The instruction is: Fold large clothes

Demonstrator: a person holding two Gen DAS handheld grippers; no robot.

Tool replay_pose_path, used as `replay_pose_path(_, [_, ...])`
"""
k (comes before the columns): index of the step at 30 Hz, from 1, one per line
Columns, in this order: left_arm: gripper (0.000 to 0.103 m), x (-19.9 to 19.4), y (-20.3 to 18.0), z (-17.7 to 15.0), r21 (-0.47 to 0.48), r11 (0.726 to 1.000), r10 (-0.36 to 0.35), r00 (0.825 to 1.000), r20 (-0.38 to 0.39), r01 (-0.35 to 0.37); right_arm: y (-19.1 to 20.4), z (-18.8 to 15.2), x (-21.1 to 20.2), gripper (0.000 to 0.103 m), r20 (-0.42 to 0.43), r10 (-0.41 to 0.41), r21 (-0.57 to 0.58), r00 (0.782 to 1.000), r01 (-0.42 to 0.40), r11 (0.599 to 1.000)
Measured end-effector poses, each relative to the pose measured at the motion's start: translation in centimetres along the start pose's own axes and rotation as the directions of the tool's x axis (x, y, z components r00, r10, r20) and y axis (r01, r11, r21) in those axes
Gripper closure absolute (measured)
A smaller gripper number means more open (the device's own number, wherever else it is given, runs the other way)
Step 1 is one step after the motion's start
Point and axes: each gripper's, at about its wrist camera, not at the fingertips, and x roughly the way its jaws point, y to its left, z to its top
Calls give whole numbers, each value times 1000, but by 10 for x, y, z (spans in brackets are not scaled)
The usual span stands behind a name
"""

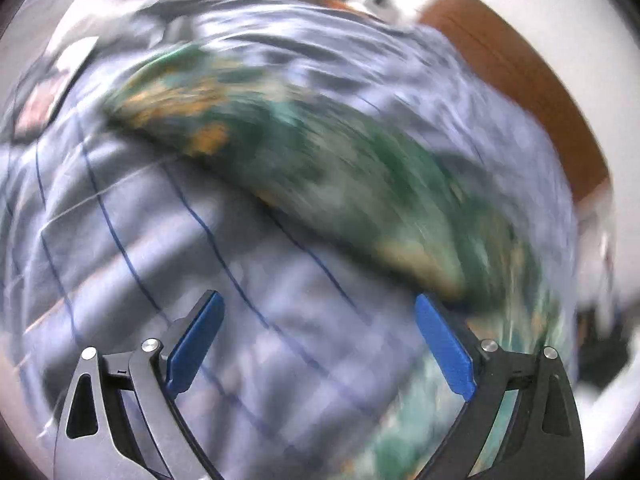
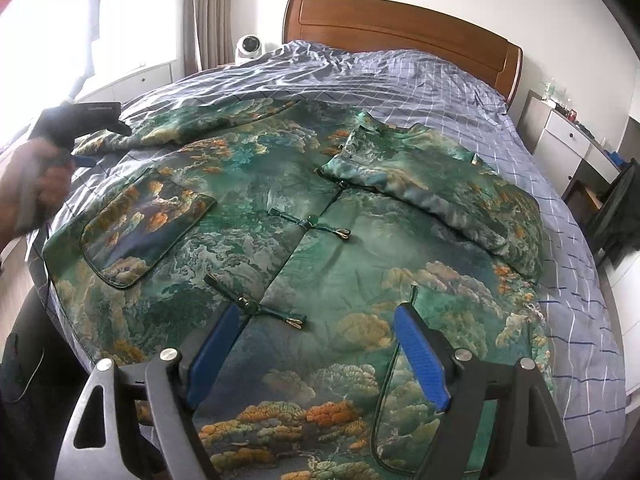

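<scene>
1. Your green landscape-print jacket [image 2: 304,216] lies spread front-up across the bed [image 2: 440,80], on the blue checked cover, with the wooden headboard [image 2: 400,28] at the far end.
2. Its right-side sleeve [image 2: 436,188] is folded in over the chest; the other sleeve [image 2: 192,124] lies stretched out toward the window side.
3. Knot fastenings [image 2: 308,224] run down the middle seam, and a patch pocket [image 2: 144,224] sits on the left panel.
4. Your right tongs [image 2: 316,320] hang over the lower front of the jacket, jaws spread wide, blue pads clear of the cloth, gripping nothing.
5. Your left hand [image 2: 44,184] shows at the far left of the right wrist view, carrying the left tongs [image 2: 82,159] just beside the outstretched sleeve's cuff; from there you cannot tell whether they touch it.
6. The left wrist view is badly smeared: the left tongs [image 1: 320,304] stand wide apart, nothing between the pads, over checked bedding with a blurred band of the jacket [image 1: 320,160] ahead.
7. A small white fan [image 2: 249,46] stands beside the headboard.
</scene>
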Motion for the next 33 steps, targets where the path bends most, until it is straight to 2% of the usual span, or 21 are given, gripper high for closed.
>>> replay_pose_path(1, [6,7,11,12,-52,999,-4,1000,13,5,0,0,0,21,-1,2,-2,1000,-2,1000])
replay_pose_path(3, [6,25,27,37,-114,993,40,998,48,-34,2,1,-1,21,1,3,-12,1000,-3,1000])
replay_pose_path(5, [7,42,32,53,-106,992,79,996,42,-74,4,1,-3,21,1,6,-25,1000,-6,1000])
replay_pose_path(7, [12,52,30,64,-90,991,103,993,57,-98,7,1,-4,21,-3,11,-37,1000,-11,999])
replay_pose_path(9, [44,50,22,70,-65,990,129,987,92,-123,10,1,-4,21,-11,16,-46,1000,-17,999])
replay_pose_path(10, [54,49,17,73,-55,989,144,985,98,-139,11,0,-4,21,-14,17,-49,1000,-18,999])
replay_pose_path(11, [80,47,13,74,-39,987,158,982,108,-154,12,0,-5,21,-15,19,-51,1000,-20,998])
replay_pose_path(12, [88,44,8,75,-23,988,155,982,109,-153,13,-1,-5,21,-16,21,-52,1000,-22,998])
replay_pose_path(13, [90,42,3,78,-4,988,157,981,115,-157,14,-1,-6,21,-18,24,-52,1000,-25,998])
replay_pose_path(16, [93,13,-29,70,129,971,171,960,220,-203,14,-2,-4,21,-25,30,-47,999,-31,998])
replay_pose_path(19, [93,-19,-82,47,328,907,142,925,353,-264,14,-1,-5,21,-18,40,-33,999,-41,999])
replay_pose_path(21, [93,-42,-122,22,464,836,80,901,426,-294,14,-1,-6,21,-12,46,-27,999,-47,999])
replay_pose_path(22, [93,-48,-137,13,511,806,51,895,443,-299,14,-1,-6,21,-10,48,-26,999,-48,998])
replay_pose_path(24, [93,-61,-170,-13,612,729,-17,886,464,-306,13,-2,-8,21,-5,49,-21,999,-49,999])
replay_pose_path(27, [93,-69,-209,-57,727,625,-95,897,431,-283,9,-3,-11,21,5,45,-9,999,-45,999])
replay_pose_path(30, [93,-64,-236,-97,805,542,-141,918,371,-242,3,-5,-16,21,18,35,13,999,-36,999])
replay_pose_path(33, [92,-53,-253,-140,862,459,-156,935,318,-217,-5,-7,-20,21,26,26,30,999,-26,999])
